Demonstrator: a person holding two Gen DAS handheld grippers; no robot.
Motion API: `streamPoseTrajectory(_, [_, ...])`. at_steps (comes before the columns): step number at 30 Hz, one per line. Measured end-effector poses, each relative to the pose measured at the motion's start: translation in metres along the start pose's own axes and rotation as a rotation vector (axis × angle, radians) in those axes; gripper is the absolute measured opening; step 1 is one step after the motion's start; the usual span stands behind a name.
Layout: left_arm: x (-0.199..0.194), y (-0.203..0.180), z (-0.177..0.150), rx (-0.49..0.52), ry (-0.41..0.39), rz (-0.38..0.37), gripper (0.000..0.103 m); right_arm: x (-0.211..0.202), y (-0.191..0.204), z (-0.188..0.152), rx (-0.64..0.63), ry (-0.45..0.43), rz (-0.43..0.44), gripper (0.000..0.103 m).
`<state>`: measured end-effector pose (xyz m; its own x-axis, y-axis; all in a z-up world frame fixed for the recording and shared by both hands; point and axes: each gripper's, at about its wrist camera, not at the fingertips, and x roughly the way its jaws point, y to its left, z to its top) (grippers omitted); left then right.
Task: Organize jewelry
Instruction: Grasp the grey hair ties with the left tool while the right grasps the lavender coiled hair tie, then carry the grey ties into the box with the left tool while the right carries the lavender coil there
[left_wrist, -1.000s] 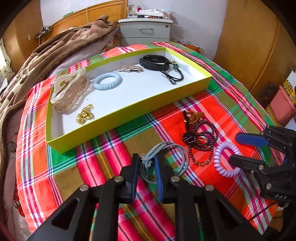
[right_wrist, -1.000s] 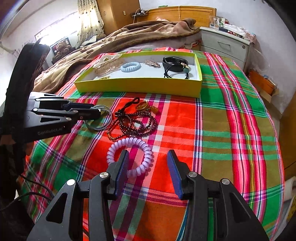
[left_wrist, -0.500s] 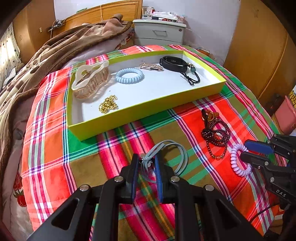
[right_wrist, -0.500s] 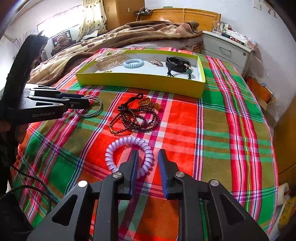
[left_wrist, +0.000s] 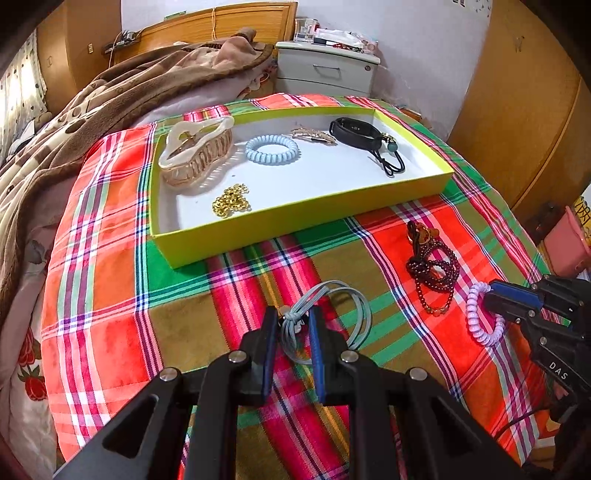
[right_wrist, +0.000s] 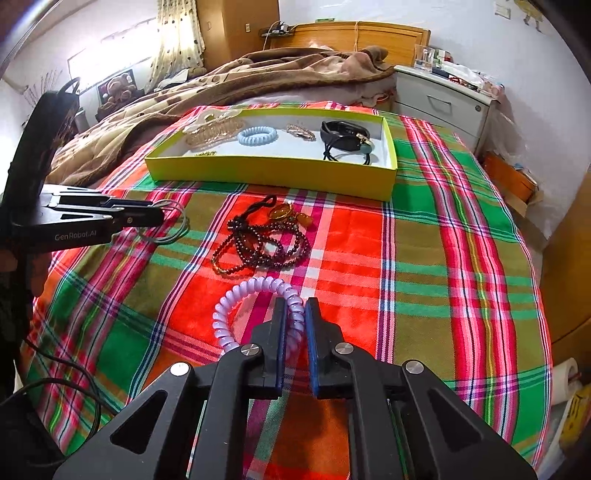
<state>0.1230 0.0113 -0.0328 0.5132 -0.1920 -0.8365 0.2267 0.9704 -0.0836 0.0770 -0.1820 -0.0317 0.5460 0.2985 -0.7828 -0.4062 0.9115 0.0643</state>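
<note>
Partly done — yellow tray (left_wrist: 258, 229) already holding hair claw (left_wrist: 197, 155), blue coil tie (left_wrist: 272, 149), gold chain (left_wrist: 231, 201), black band (left_wrist: 354, 131). Left gripper (left_wrist: 291, 325) pinching grey hair ties (left_wrist: 332, 314), right gripper (right_wrist: 294, 325) clamped on purple coil tie (right_wrist: 251, 306) — both on the cloth. Dark bead bracelets (right_wrist: 262, 243) untouched.

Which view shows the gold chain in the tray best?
Left wrist. The gold chain lies in full view on the white floor of the yellow tray, near its front wall. In the right wrist view that wall hides nearly all of it; only a sliver shows above the rim.
</note>
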Motion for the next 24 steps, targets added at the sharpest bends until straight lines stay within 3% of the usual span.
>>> streamPoseTrajectory(12, [-0.018,0.006,0.004,-0.018,-0.045,-0.013,0.017,-0.011,-0.004,0.012,0.025,-0.053,0.007,0.01])
streamPoseTrajectory(24, [-0.042,0.011,0.03,-0.02,-0.124,-0.028,0.017,-0.018,-0.003,0.051,0.002,-0.126,0.002,0.01])
